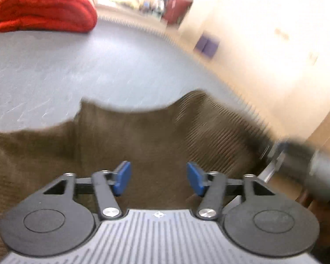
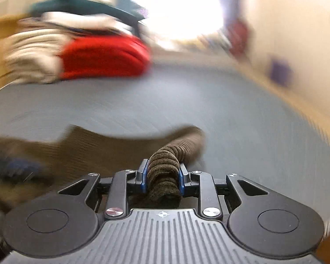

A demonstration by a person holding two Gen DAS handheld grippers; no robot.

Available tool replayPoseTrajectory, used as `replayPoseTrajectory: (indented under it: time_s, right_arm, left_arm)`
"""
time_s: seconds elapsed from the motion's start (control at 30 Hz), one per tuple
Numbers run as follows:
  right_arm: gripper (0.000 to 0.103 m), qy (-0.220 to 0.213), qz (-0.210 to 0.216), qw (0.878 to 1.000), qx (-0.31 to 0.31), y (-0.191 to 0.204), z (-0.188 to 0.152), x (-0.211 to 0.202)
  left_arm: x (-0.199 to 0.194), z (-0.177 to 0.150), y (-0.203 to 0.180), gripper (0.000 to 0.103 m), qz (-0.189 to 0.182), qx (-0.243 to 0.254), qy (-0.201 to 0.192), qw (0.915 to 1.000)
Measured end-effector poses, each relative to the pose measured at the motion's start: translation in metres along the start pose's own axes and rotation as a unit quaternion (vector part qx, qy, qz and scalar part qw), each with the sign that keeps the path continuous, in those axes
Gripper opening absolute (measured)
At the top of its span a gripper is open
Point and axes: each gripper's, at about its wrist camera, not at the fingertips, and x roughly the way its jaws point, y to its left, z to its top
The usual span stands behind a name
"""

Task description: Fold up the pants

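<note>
1. Bench: grey surface, wide and bare between the near cloth and the far stack; its far and right edges curve away towards a pale wall.
2. Red folded item: sits at the far left corner of the bench, beside a stack of pale folded textiles; well apart from the work area.
3. Purple object: low against the wall beyond the bench's right edge; too blurred to tell what it is.
4. Pants: brown ribbed cloth, lying across the near part of the bench; the upper edge dips in the middle and rises to a peak at each side. The right part reaches close to the bench's right edge.
5. Left gripper: jaws spread wide, nothing between the blue pads; it hangs over the pants, released.
6. Right gripper: jaws drawn in on a bunched roll of the pants, the pads pressing it from both sides; the roll trails forward onto the bench.
7. Open room: bare grey bench ahead of both grippers.
</note>
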Motion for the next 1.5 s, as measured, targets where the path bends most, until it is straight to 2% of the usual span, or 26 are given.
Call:
replayPoseTrajectory:
  time_s: [0.07,0.13,0.2,0.27,0.33,0.4,0.43,0.47,0.5,0.53,0.67,0.73,0.77,0.8,0.87,0.93,1.0,1.13,1.17,1.2,1.23,1.27,1.33,1.4,1.5]
  right_arm:
    - [0.027,-0.039,0.028,0.996,-0.073,0.035,0.003,-0.014]
    - [0.026,-0.066,0.057,0.986,-0.141,0.070,0.000,-0.022]
    - [0.026,-0.076,0.082,0.975,-0.191,0.097,-0.004,-0.025]
    - [0.026,-0.081,0.106,0.963,-0.235,0.122,-0.012,-0.027]
    - [0.026,-0.085,0.127,0.951,-0.268,0.141,-0.018,-0.029]
    - [0.026,-0.087,0.144,0.942,-0.289,0.155,-0.020,-0.030]
    - [0.025,-0.086,0.151,0.941,-0.291,0.159,-0.019,-0.029]
    - [0.025,-0.085,0.154,0.940,-0.292,0.163,-0.019,-0.027]
    - [0.025,-0.082,0.154,0.940,-0.292,0.167,-0.017,-0.025]
    - [0.026,-0.078,0.156,0.942,-0.288,0.166,-0.016,-0.022]
    - [0.030,-0.050,0.195,0.945,-0.257,0.164,-0.007,-0.016]
    - [0.039,-0.027,0.241,0.945,-0.217,0.160,0.008,-0.017]
    - [0.041,-0.014,0.270,0.945,-0.185,0.156,0.018,-0.018]
    - [0.049,-0.003,0.300,0.942,-0.152,0.150,0.027,-0.017]
    - [0.056,0.020,0.364,0.930,-0.047,0.130,0.043,-0.010]
    - [0.061,0.030,0.388,0.920,0.050,0.100,0.055,-0.004]
    - [0.061,0.038,0.366,0.924,0.106,0.078,0.057,0.010]
    - [0.062,0.093,0.279,0.945,0.144,0.069,0.048,0.052]
    - [0.062,0.109,0.265,0.945,0.157,0.069,0.043,0.063]
    - [0.062,0.126,0.260,0.941,0.175,0.071,0.038,0.074]
    - [0.064,0.140,0.260,0.936,0.190,0.074,0.033,0.081]
    - [0.066,0.156,0.263,0.929,0.206,0.079,0.027,0.090]
    - [0.070,0.185,0.273,0.915,0.232,0.090,0.019,0.106]
    - [0.073,0.207,0.281,0.906,0.241,0.104,0.015,0.117]
    - [0.075,0.232,0.281,0.898,0.245,0.119,0.014,0.135]
  left_arm:
    - [-0.013,0.009,0.007,0.085,-0.058,-0.040,-0.019,0.9974]
    - [-0.018,0.014,0.015,0.087,-0.120,-0.078,-0.019,0.9896]
    - [-0.018,0.015,0.024,0.087,-0.159,-0.107,-0.011,0.9814]
    - [-0.016,0.015,0.029,0.088,-0.154,-0.114,0.001,0.9815]
    - [-0.012,0.012,0.035,0.087,-0.113,-0.113,0.011,0.9871]
    - [-0.007,0.011,0.043,0.078,-0.085,-0.118,0.026,0.9891]
    - [-0.005,0.011,0.048,0.056,-0.069,-0.120,0.033,0.9898]
    - [-0.004,0.012,0.050,0.025,-0.047,-0.115,0.043,0.9913]
    - [-0.002,0.012,0.053,0.023,-0.020,-0.101,0.058,0.9930]
    - [-0.003,0.013,0.057,0.020,-0.014,-0.096,0.063,0.9933]
    - [-0.016,0.020,0.056,0.018,0.014,-0.058,0.050,0.9970]
    - [-0.029,0.024,0.059,0.018,0.032,-0.051,0.051,0.9969]
    - [-0.038,0.030,0.066,0.018,0.042,-0.047,0.053,0.9966]
    - [-0.047,0.035,0.074,0.018,0.051,-0.043,0.052,0.9964]
    - [-0.071,0.045,0.090,0.018,0.067,-0.036,0.046,0.9960]
    - [-0.100,0.053,0.115,0.018,0.090,-0.030,0.042,0.9947]
    - [-0.134,0.052,0.142,0.018,0.122,-0.036,0.044,0.9909]
    - [-0.176,0.044,0.192,0.019,0.176,-0.072,0.068,0.9794]
    - [-0.182,0.040,0.204,0.023,0.183,-0.088,0.076,0.9762]
    - [-0.185,0.035,0.217,0.027,0.189,-0.120,0.081,0.9712]
    - [-0.189,0.034,0.229,0.038,0.195,-0.146,0.078,0.9667]
    - [-0.193,0.033,0.236,0.057,0.201,-0.161,0.072,0.9635]
    - [-0.195,0.030,0.246,0.075,0.199,-0.192,0.050,0.9598]
    - [-0.193,0.025,0.258,0.080,0.173,-0.234,0.040,0.9558]
    - [-0.164,0.032,0.257,0.083,0.182,-0.256,0.051,0.9480]
